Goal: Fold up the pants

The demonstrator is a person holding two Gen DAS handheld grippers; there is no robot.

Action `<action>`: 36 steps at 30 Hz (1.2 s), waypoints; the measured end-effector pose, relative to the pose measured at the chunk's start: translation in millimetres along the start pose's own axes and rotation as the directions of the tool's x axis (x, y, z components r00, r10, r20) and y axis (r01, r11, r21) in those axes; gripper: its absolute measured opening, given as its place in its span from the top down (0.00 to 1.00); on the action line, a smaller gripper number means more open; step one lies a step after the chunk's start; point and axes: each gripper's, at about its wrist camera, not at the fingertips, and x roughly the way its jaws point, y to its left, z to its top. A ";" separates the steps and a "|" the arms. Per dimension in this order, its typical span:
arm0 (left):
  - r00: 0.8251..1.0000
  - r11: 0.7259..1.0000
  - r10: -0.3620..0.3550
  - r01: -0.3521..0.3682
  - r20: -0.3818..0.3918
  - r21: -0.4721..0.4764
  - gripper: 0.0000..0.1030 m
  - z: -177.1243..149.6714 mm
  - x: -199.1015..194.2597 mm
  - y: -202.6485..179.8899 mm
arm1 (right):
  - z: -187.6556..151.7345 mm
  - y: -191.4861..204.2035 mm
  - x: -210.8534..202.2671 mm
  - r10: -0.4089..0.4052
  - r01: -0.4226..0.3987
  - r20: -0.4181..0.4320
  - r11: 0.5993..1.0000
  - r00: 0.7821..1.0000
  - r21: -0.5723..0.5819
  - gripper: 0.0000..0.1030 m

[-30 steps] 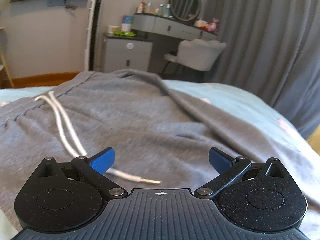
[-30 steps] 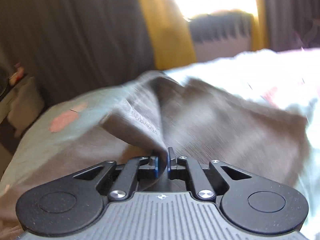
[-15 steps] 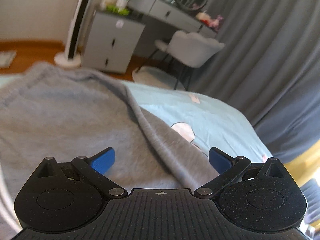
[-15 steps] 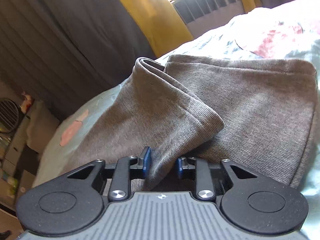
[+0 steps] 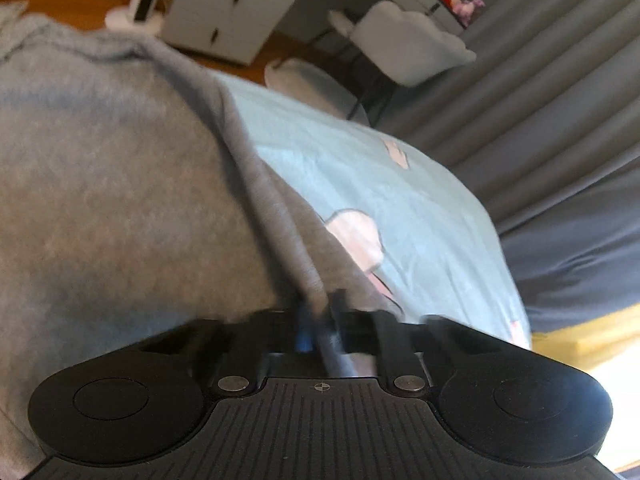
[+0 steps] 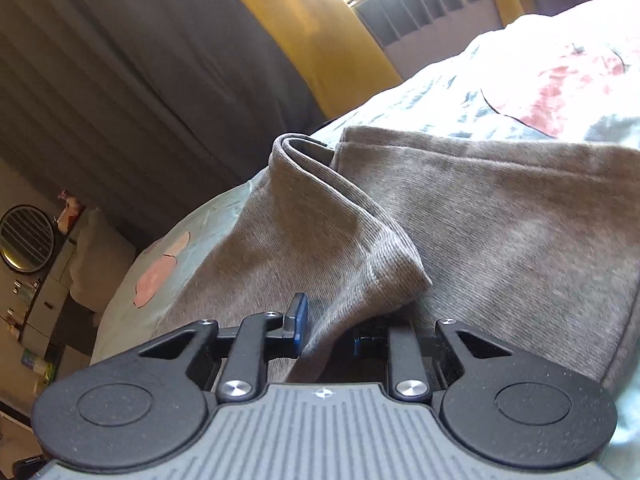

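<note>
Grey sweatpants point(image 5: 112, 184) lie on a light blue bedsheet point(image 5: 380, 184). My left gripper point(image 5: 320, 328) is shut on the folded side edge of the pants, the cloth pinched between its blue pads. In the right wrist view the pants' leg ends point(image 6: 500, 232) lie flat, with one cuff point(image 6: 320, 216) folded up over the other. My right gripper point(image 6: 326, 328) is partly open, its jaws loose around the cuff fabric that lies between them.
A white chair point(image 5: 404, 40), grey drawers point(image 5: 236, 4) and a dressing table stand past the bed's far edge. Grey curtains point(image 5: 540, 92) hang to the right. A yellow curtain point(image 6: 304, 28) and a bright window are beyond the bed in the right wrist view.
My left gripper swung right from the waistband drawstring to the pants' side edge and closed on it. My right gripper opened, loosening its hold on the cuff.
</note>
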 end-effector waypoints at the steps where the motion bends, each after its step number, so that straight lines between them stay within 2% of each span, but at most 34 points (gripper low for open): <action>1: 1.000 1.000 0.001 -0.001 0.013 0.010 0.92 -0.9 -4.9 -0.8 | 1.8 1.4 -0.1 -0.002 0.002 -0.001 1.000 1.000 -0.005 0.82; 2: 1.000 1.000 -0.001 0.000 0.026 0.029 0.92 -2.1 -11.7 -2.4 | 5.2 3.0 1.0 -0.011 0.011 -0.009 1.000 1.000 -0.006 0.85; 3: 0.999 0.999 -0.009 0.008 0.040 0.040 0.93 -4.2 -20.1 -4.6 | 8.4 3.4 1.2 -0.012 0.012 -0.013 1.000 1.000 -0.004 0.94; 6: 0.993 0.995 -0.069 0.061 0.098 0.081 0.93 -12.1 -57.5 -10.6 | 20.9 4.0 -10.5 0.016 -0.016 -0.008 1.000 1.000 0.018 0.95; 8: 0.986 0.989 -0.098 0.082 0.133 0.120 0.93 -24.3 -89.6 -14.6 | 29.6 6.6 -26.6 0.031 -0.031 0.029 1.000 0.999 -0.002 0.95; 13: 0.968 0.964 -0.134 0.077 0.212 0.256 0.93 -84.3 -173.5 -11.5 | 44.4 -1.2 -73.4 0.047 -0.042 0.094 0.997 0.994 -0.061 0.95; 16: 0.972 0.964 -0.119 0.064 0.204 0.258 0.93 -130.2 -211.0 7.8 | 45.1 -15.3 -93.3 0.011 0.000 0.103 0.994 0.995 -0.105 0.95; 18: 0.980 0.967 -0.092 0.046 0.175 0.250 0.93 -160.7 -227.0 23.5 | 42.2 -27.0 -99.8 -0.034 0.047 0.105 0.991 0.994 -0.123 0.95; 21: 0.995 0.971 -0.030 0.007 0.095 0.240 0.91 -187.5 -231.2 42.0 | 35.5 -44.4 -98.7 -0.073 0.079 0.063 0.991 0.995 -0.105 0.95; 22: 0.997 0.973 -0.008 -0.011 0.080 0.229 0.87 -189.9 -230.9 47.2 | 32.0 -46.7 -96.4 -0.088 0.094 0.056 0.990 0.995 -0.106 0.95; 23: 0.997 0.977 0.018 -0.035 0.080 0.213 0.84 -188.6 -231.2 52.2 | 29.1 -46.6 -93.8 -0.102 0.107 0.052 0.988 0.993 -0.114 0.95; 24: 0.995 0.981 0.036 -0.053 0.093 0.186 0.76 -183.5 -232.6 58.4 | 26.8 -46.8 -91.0 -0.111 0.115 0.043 0.986 0.993 -0.120 0.95; 25: 0.992 0.986 0.045 -0.062 0.115 0.154 0.57 -175.9 -235.3 63.6 | 24.0 -45.3 -88.5 -0.112 0.116 0.036 0.986 0.993 -0.120 0.94; 26: 0.988 0.990 0.048 -0.067 0.144 0.128 0.46 -165.9 -238.1 68.1 | 23.1 -44.9 -85.6 -0.112 0.114 0.026 0.987 0.993 -0.117 0.93; 27: 0.982 0.990 0.065 -0.085 0.179 0.109 0.26 -156.1 -239.9 69.5 | 22.1 -45.0 -82.4 -0.111 0.111 0.010 0.987 0.994 -0.113 0.92; 28: 0.971 0.989 0.090 -0.113 0.223 0.096 0.15 -146.5 -240.8 71.7 | 21.2 -42.6 -79.8 -0.107 0.107 0.002 0.988 0.994 -0.110 0.89; 29: 0.954 0.983 0.123 -0.154 0.274 0.096 0.14 -135.5 -239.9 73.4 | 20.6 -42.4 -77.5 -0.106 0.105 -0.005 0.989 0.994 -0.106 0.87; 31: 0.928 0.968 0.192 -0.233 0.319 0.096 0.14 -116.8 -230.5 73.1 | 19.1 -41.8 -73.3 -0.114 0.112 -0.021 0.989 0.993 -0.100 0.77; 36: 0.924 0.944 0.267 -0.307 0.275 0.117 0.16 -79.7 -190.8 71.2 | 16.2 -46.7 -63.6 -0.128 0.123 -0.065 0.989 0.990 -0.080 0.74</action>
